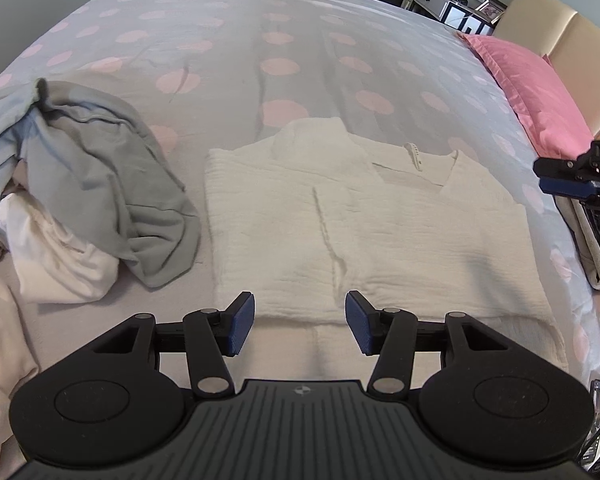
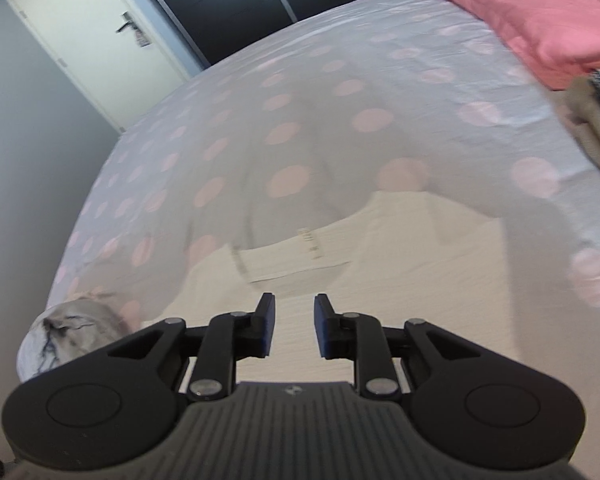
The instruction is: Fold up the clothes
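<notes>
We hold our left hand-held gripper [image 1: 300, 322] open and empty just above the near hem of the cream shirt [image 1: 364, 232], which lies flat on the bed [image 1: 220, 40] with both sides folded in toward its middle. The shirt's V neckline points away from us, toward the far side of the bed. To the left of the shirt sits a heap of unfolded clothes [image 1: 92, 184]: a grey-blue garment draped over white ones, its edge just beside the shirt's left side. Right of the shirt, at the head of the bed, lies a pink pillow [image 1: 532, 88].

Our right hand-held gripper [image 2: 294, 326] is also open, its blue pads holding nothing, hovering over the shirt [image 2: 380, 300] near the neckline and label. From the left camera it shows at the right edge, beside the shirt's right shoulder [image 1: 568, 180]. The right view is blurred.
</notes>
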Action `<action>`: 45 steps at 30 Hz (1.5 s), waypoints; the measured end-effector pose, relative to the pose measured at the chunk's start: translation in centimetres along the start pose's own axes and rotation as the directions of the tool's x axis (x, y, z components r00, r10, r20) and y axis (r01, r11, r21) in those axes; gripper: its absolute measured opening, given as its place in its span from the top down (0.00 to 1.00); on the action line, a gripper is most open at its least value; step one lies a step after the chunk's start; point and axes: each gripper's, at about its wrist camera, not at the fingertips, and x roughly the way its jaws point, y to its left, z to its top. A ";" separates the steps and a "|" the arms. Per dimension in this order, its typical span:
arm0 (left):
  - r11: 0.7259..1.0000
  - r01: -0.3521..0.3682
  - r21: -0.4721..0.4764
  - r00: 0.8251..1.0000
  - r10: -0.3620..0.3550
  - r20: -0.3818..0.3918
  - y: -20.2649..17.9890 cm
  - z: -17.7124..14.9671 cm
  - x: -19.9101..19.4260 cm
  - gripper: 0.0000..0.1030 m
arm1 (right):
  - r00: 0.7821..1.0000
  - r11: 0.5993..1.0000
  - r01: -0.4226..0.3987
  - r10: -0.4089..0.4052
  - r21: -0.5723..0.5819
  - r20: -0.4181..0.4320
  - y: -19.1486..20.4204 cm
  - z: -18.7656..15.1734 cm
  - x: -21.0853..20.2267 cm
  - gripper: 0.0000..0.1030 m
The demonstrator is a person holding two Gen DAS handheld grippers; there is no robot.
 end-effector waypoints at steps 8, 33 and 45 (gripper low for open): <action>0.999 -0.041 0.019 0.999 0.042 -0.024 -0.6 -0.3 1.3 0.53 | 0.966 0.972 0.234 -0.234 -0.014 -0.108 -8.7 -0.8 -0.9 0.76; 0.975 -0.211 0.074 0.966 0.219 -0.136 3.4 -4.6 2.9 0.53 | 0.923 0.941 0.322 -0.337 -0.105 -0.186 -15.6 -6.9 2.0 0.95; 0.976 -0.198 0.094 0.966 0.210 -0.150 4.1 -7.2 0.5 0.52 | 0.956 0.965 0.255 -0.243 0.056 -0.166 -16.8 -7.6 -1.6 0.69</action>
